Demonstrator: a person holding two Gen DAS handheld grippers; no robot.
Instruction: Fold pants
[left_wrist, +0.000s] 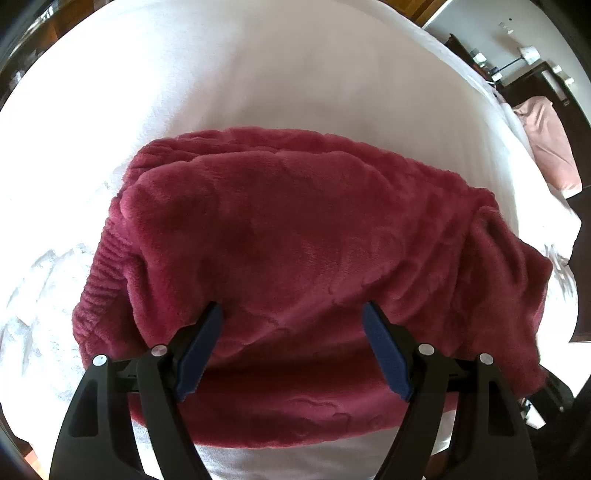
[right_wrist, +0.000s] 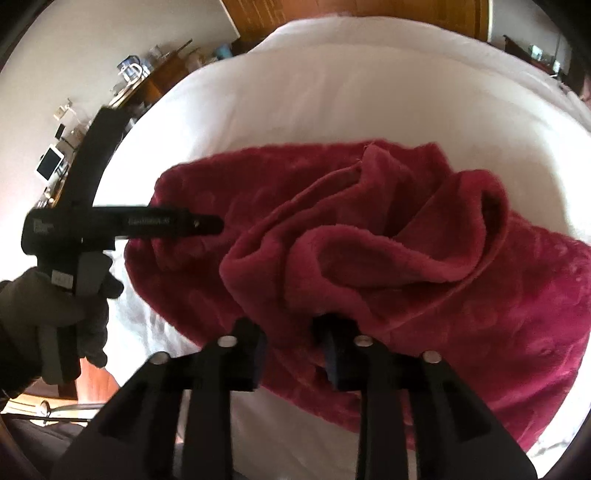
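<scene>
Our left hand-held gripper has its two blue-padded fingers wide apart, and it holds nothing. The fingers hang just above the near part of the pants; we cannot tell if the tips touch the cloth. In the right wrist view we see this same gripper from the side as a black bar with a handle, held in a dark gloved hand, and its tip reaches over the left end of the pants.

Our right hand-held gripper is clamped on a fold of the pants. The red plush cloth comes up between the two fingers and hides their tips, and it rises there in a loose hump with an open tube-like fold beside it.

The pants are dark red and fluffy. They lie in a thick bundle on the white bed, across the middle of the sheet. In the left wrist view the top layer looks rather smooth, a ribbed band shows at the left end, and the right end is blurred. At the far right edge of the bed lies a pink cloth. Beyond the bed there is a wooden bench along the wall with small items on it, too small to name.
</scene>
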